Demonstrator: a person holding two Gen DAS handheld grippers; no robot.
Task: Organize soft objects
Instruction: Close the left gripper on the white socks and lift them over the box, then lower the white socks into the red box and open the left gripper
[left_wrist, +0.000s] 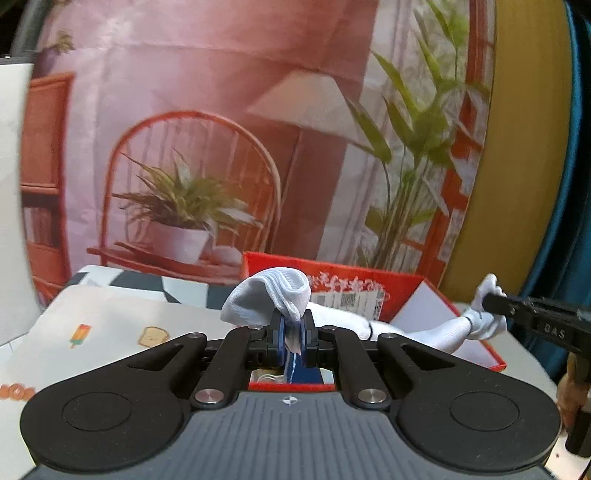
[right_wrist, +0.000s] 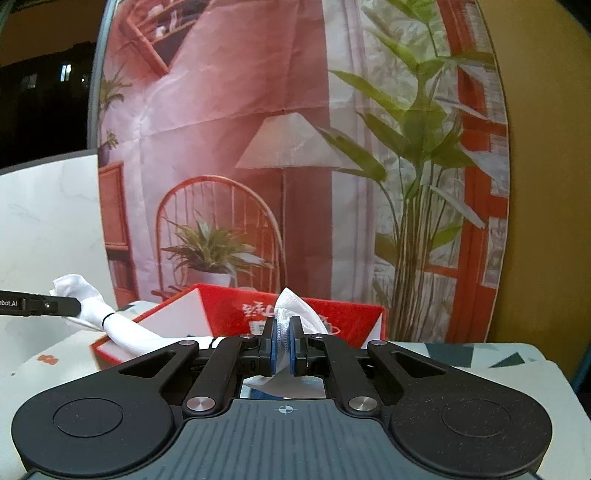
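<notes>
A white sock (left_wrist: 267, 301) is stretched between my two grippers above an open red box (left_wrist: 417, 306). My left gripper (left_wrist: 291, 328) is shut on one end of the sock, which bunches up over the fingertips. My right gripper (right_wrist: 283, 339) is shut on the other end (right_wrist: 295, 308). In the left wrist view the right gripper's fingers (left_wrist: 532, 321) hold the sock's far end (left_wrist: 484, 314) at the right. In the right wrist view the left gripper's finger (right_wrist: 44, 304) holds the sock (right_wrist: 110, 325) at the left, over the red box (right_wrist: 229, 308).
The box stands on a table with a patterned cloth (left_wrist: 110, 325) printed with small food pictures. A printed backdrop (left_wrist: 258, 129) of a chair, lamp and plants hangs close behind. A white panel (right_wrist: 44, 229) stands at the left.
</notes>
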